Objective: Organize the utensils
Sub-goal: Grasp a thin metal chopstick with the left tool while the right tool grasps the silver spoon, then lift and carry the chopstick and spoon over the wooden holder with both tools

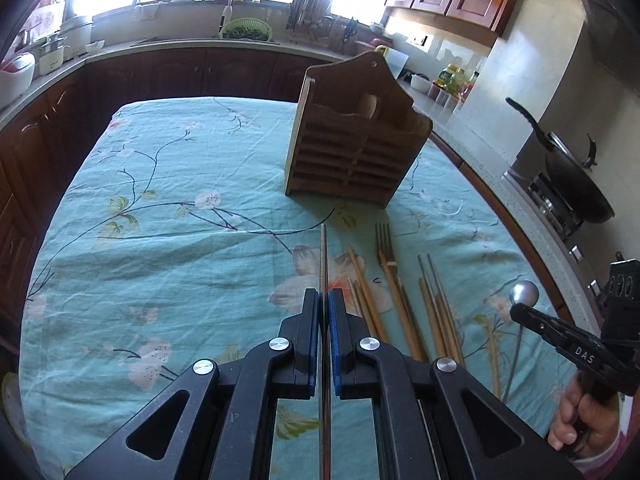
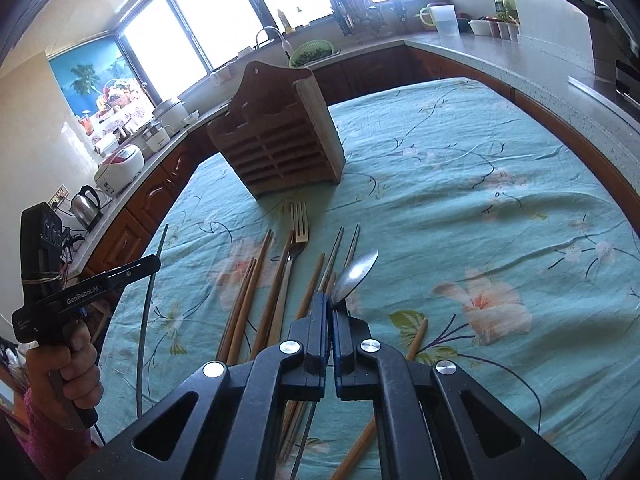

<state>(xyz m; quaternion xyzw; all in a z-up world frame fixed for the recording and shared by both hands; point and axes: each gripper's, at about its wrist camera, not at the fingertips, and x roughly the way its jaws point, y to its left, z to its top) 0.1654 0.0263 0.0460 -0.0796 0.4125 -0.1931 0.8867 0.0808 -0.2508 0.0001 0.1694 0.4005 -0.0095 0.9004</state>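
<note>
My left gripper (image 1: 325, 294) is shut on a thin metal chopstick (image 1: 324, 248), lifted above the floral tablecloth (image 1: 160, 200); the stick runs forward past the pads. In the right wrist view the same gripper (image 2: 156, 262) shows at the left with the chopstick (image 2: 150, 300) hanging through it. A metal spoon (image 2: 356, 274) sticks up and forward from my right gripper (image 2: 330, 300), which is shut on its handle. A wooden utensil holder (image 1: 356, 136) (image 2: 280, 136) stands upright beyond both. Wooden chopsticks (image 2: 244, 304), a fork (image 2: 299, 220) and metal chopsticks (image 2: 338, 244) lie on the cloth.
A kitchen counter rings the table. A black wok (image 1: 576, 176) sits on the stove at the right. A kettle (image 2: 86, 204) and a rice cooker (image 2: 120, 168) stand on the left counter. A hand (image 1: 580, 420) holds the right gripper's grip.
</note>
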